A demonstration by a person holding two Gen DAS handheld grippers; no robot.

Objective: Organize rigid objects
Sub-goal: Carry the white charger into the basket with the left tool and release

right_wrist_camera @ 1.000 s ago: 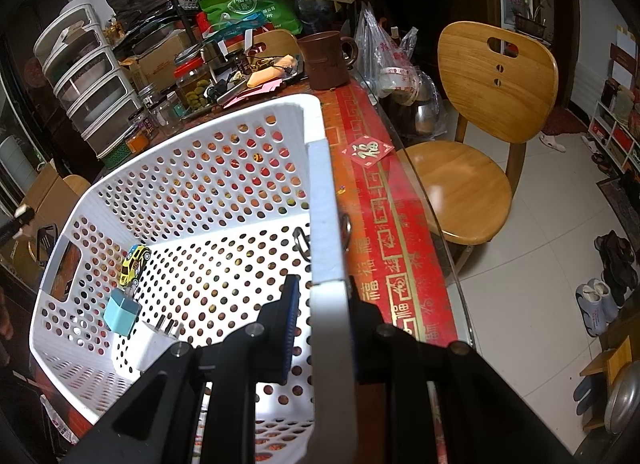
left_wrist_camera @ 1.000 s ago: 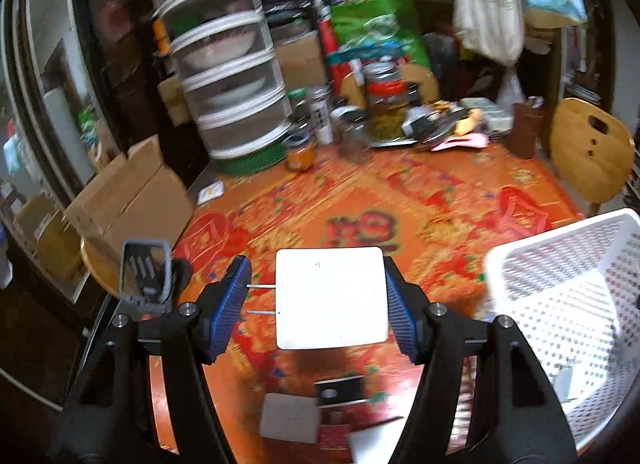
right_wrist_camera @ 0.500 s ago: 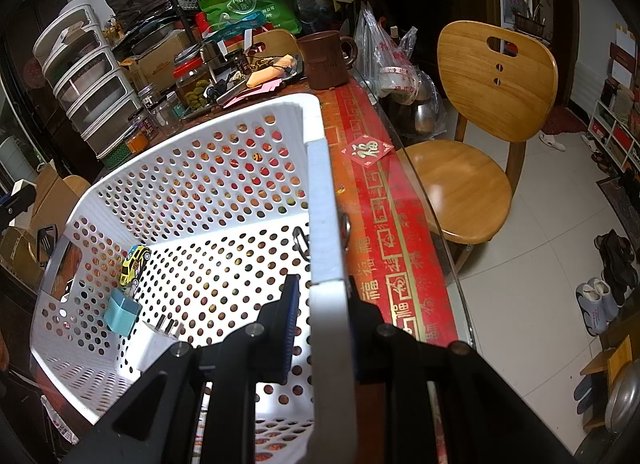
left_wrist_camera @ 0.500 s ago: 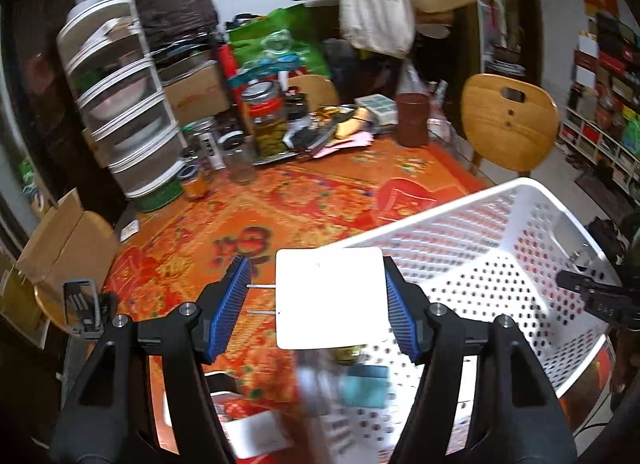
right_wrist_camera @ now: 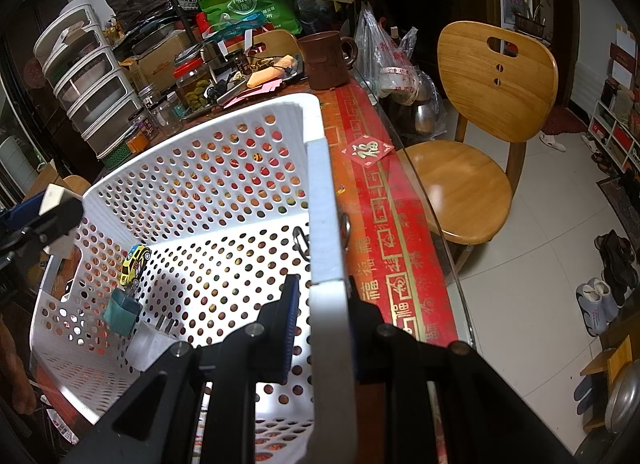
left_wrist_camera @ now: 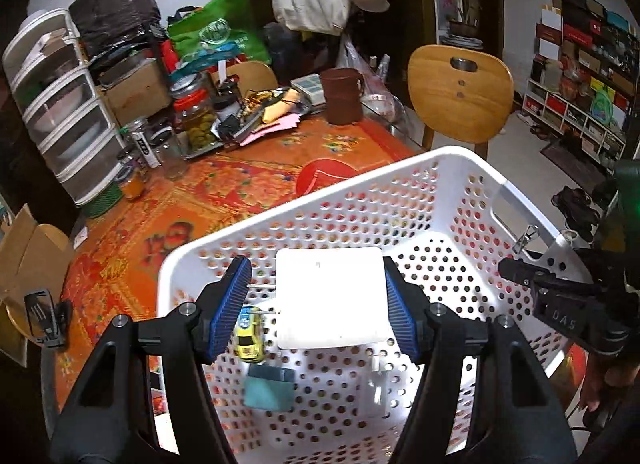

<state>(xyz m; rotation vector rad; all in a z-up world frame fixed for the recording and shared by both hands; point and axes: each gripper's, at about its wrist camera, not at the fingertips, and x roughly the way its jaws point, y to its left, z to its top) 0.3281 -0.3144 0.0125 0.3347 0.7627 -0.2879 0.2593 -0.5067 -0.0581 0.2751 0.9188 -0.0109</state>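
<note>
My left gripper (left_wrist_camera: 316, 304) is shut on a white square charger plug (left_wrist_camera: 334, 296), its metal prongs pointing left, held above the inside of the white perforated basket (left_wrist_camera: 400, 168). In the basket lie a yellow toy car (left_wrist_camera: 249, 334), a teal plug (left_wrist_camera: 269, 386) and a white plug (left_wrist_camera: 374, 392). My right gripper (right_wrist_camera: 324, 324) is shut on the basket's right rim (right_wrist_camera: 324, 224). In the right wrist view the left gripper with the charger (right_wrist_camera: 56, 200) shows at the left edge, and the toy car (right_wrist_camera: 135, 264) and teal plug (right_wrist_camera: 122, 310) lie on the basket floor.
The basket stands on a table with a red-orange patterned cloth (left_wrist_camera: 240, 192). Jars, a brown mug (left_wrist_camera: 342, 96) and clutter fill the far side, stacked drawers (left_wrist_camera: 60, 104) at far left. A wooden chair (right_wrist_camera: 480, 112) stands to the right. A black clip (left_wrist_camera: 42, 316) lies at the left edge.
My left gripper has swung right with the charger, from over the tablecloth to over the basket's inside. The right gripper has kept its hold on the rim.
</note>
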